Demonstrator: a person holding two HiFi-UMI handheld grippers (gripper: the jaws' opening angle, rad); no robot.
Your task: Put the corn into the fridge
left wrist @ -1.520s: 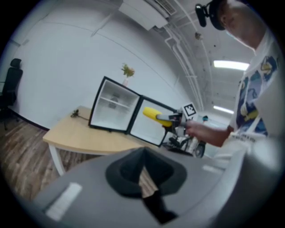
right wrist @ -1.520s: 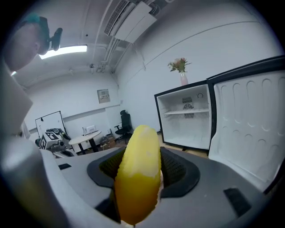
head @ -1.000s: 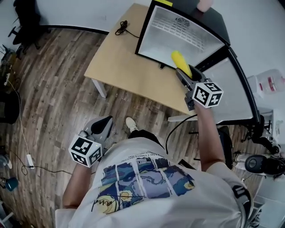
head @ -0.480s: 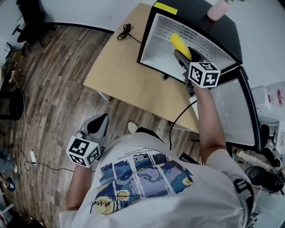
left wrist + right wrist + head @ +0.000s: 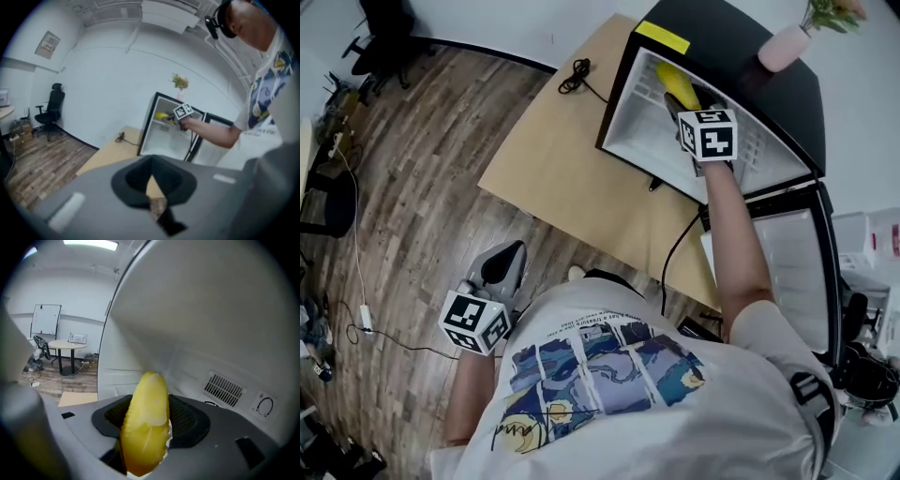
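The yellow corn (image 5: 673, 82) is clamped lengthwise in my right gripper (image 5: 682, 97), which is shut on it and reaches inside the open black fridge (image 5: 727, 52). In the right gripper view the corn (image 5: 145, 423) stands between the dark pads, with the fridge's white inner wall (image 5: 211, 310) and a vent (image 5: 224, 387) behind it. The fridge door (image 5: 787, 262) hangs open to the right. My left gripper (image 5: 508, 262) hangs low by the person's left side over the floor, shut and holding nothing. The left gripper view shows the fridge (image 5: 164, 138) and corn (image 5: 162, 115) from afar.
A light wooden table (image 5: 553, 159) bears the fridge, with a black cable (image 5: 575, 75) at its far edge. A pink vase (image 5: 785, 45) with a plant stands on the fridge top. Wood floor lies to the left, with an office chair (image 5: 51, 105) by the wall.
My right gripper has carried the corn forward from in front of the fridge opening to inside its white interior. The left gripper has stayed low at the side.
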